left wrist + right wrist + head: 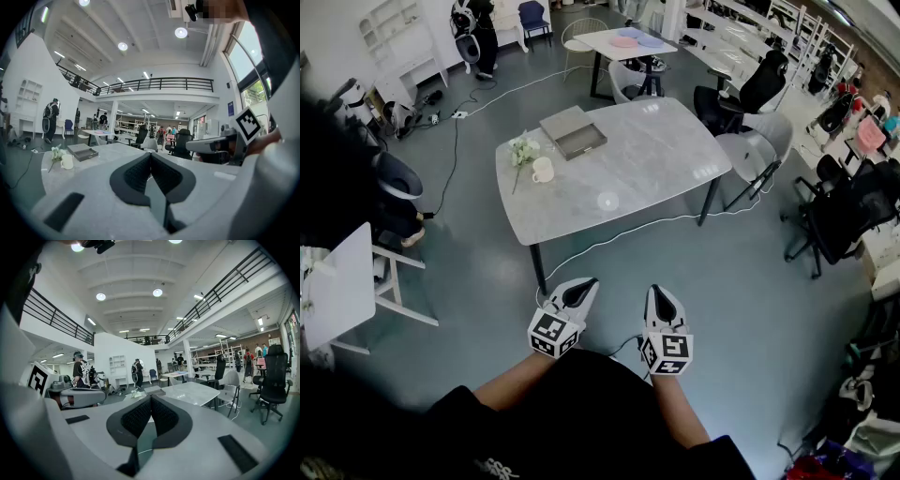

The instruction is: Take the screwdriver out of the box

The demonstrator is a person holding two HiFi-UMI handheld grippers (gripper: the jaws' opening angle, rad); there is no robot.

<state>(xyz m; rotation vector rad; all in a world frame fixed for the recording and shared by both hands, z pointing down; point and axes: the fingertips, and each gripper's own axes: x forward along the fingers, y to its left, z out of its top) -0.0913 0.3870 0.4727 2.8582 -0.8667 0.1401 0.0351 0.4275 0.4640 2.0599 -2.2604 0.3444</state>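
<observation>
A grey box point(580, 141) lies open on the far left part of the grey table point(647, 159), its lid point(561, 122) beside it. No screwdriver shows in any view. My left gripper point(580, 290) and right gripper point(662, 294) hang side by side over the floor, short of the table's near edge, both pointing toward it. Each has its jaws shut with nothing between them. The left gripper view shows the box point(83, 152) far off to the left past the left gripper point(150, 154). In the right gripper view the box point(156, 390) sits just above the right gripper point(150, 397).
A white mug point(543, 170) and a small bunch of flowers point(522, 150) stand near the box. A white cable point(619, 236) runs across the floor under the table. Chairs point(759, 150) stand at its right end, and a white side table point(342, 286) is at left.
</observation>
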